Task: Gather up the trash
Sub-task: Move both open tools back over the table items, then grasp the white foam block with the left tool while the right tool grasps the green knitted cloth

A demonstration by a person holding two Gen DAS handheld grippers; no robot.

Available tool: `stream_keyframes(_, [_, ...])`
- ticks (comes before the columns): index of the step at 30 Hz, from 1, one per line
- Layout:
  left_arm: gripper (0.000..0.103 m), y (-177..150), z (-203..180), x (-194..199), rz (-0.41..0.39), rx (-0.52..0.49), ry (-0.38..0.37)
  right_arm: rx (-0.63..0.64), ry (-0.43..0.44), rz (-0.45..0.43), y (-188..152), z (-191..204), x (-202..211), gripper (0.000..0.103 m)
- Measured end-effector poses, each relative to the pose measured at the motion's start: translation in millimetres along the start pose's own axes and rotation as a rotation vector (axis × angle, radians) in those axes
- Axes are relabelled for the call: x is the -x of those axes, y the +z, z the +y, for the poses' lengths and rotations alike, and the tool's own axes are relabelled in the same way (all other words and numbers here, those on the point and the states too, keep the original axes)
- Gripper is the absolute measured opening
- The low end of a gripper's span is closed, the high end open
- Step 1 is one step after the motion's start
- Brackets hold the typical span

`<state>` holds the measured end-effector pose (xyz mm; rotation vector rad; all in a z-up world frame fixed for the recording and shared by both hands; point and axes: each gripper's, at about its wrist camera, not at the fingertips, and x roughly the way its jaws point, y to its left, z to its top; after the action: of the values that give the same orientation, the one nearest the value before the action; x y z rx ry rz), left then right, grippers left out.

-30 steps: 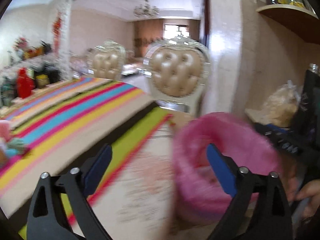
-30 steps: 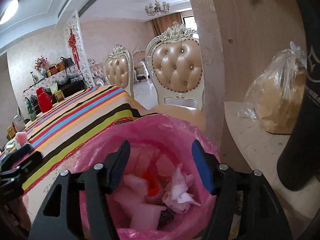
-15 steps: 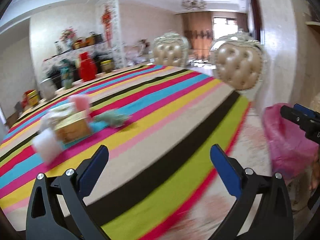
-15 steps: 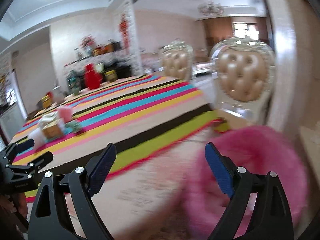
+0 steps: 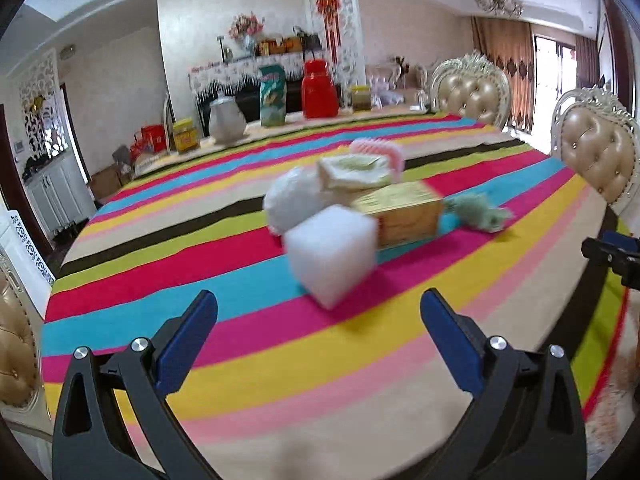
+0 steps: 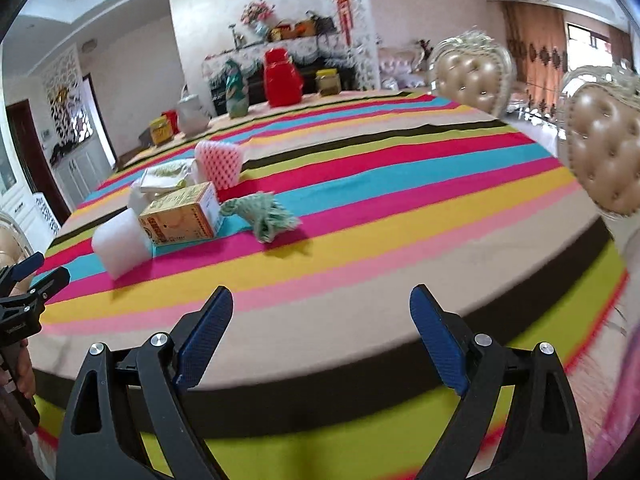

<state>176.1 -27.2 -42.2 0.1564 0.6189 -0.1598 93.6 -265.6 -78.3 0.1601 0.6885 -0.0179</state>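
Observation:
A heap of trash lies on the striped tablecloth (image 5: 240, 360): a white foam block (image 5: 332, 256), a yellow carton (image 5: 404, 212), a crumpled green net (image 5: 478, 212), a pink foam piece (image 5: 380, 152) and a white foam ball (image 5: 294, 200). My left gripper (image 5: 318, 344) hangs open just short of the white block, nothing between its fingers. In the right wrist view the same carton (image 6: 180, 216), green net (image 6: 264, 214), pink foam (image 6: 220, 164) and white block (image 6: 120, 246) lie far left. My right gripper (image 6: 320, 340) stands open and empty over the table's near edge (image 6: 360, 384).
Two tufted chairs (image 5: 472, 92) (image 5: 600, 156) stand at the table's right side. A red container (image 5: 318, 88), a green bag (image 5: 272, 94) and a white kettle (image 5: 226, 120) stand at the far edge. Pink bag plastic (image 6: 628, 380) shows blurred at the right rim.
Both grippers swung left, away from the pink trash bag, and now face the table. The trash heap has come into the middle of both views. The right jaws stand wider than before.

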Motion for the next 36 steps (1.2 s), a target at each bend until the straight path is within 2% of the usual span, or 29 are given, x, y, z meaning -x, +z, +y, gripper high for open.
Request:
stream_keyframes(3, [0.098,5.3,11.5,-25.2,0.053,0.001,-0.026,0.015,0.008,0.046,10.7,15.8,-29.6,0.085])
stream_keyframes(6, [0.098,9.2,4.7,-44.2,0.086,-0.018,-0.06,0.029,0.002,0.094,20.5,24.5,-55.9,0.085])
stream_keyframes(11, [0.098,12.6,-8.6,-74.5,0.132,-0.068,-0.015,0.047,-0.011,0.127,40.3,35.9,-85.1,0.085])
stream_keyframes(14, [0.098,19.3,-8.9,-87.5,0.157,-0.053,-0.037,0.071,-0.028,0.159,49.7,43.2,-105.0,0.085])
stream_keyframes(17, [0.098,25.6,-8.8,-95.6,0.152,-0.057,-0.011,0.082,-0.042,0.19,56.7,47.6,-122.5,0.085])
stream_keyframes(20, [0.098,28.1,-5.6,-102.4,0.168,-0.04,-0.035,0.115,-0.045,0.216,62.3,56.4,-136.7,0.084])
stream_keyframes(21, [0.097,27.9,-4.8,-103.4,0.172,-0.035,-0.045,0.122,-0.043,0.215,63.1,58.0,-138.1,0.077])
stream_keyframes(22, [0.083,27.7,-4.3,-104.3,0.178,-0.029,-0.062,0.124,-0.037,0.219,63.0,59.2,-138.9,0.06])
stream_keyframes(23, [0.075,27.7,-3.4,-104.5,0.181,-0.02,-0.099,0.119,-0.031,0.237,61.4,59.4,-138.9,0.048])
stream_keyframes(24, [0.07,27.0,-1.1,-101.4,0.182,-0.001,-0.13,0.117,-0.03,0.236,60.1,60.1,-136.8,0.035])
stream_keyframes(25, [0.069,26.1,-1.1,-97.8,0.175,0.001,-0.113,0.12,-0.017,0.226,58.1,60.8,-130.7,0.026])
stream_keyframes(27, [0.068,21.8,-2.6,-86.5,0.14,-0.02,-0.099,0.13,0.005,0.199,52.6,63.6,-116.7,0.025])
stream_keyframes(36, [0.068,4.9,2.0,-43.3,0.072,0.06,-0.069,0.087,0.075,0.145,21.6,60.3,-67.6,0.025])
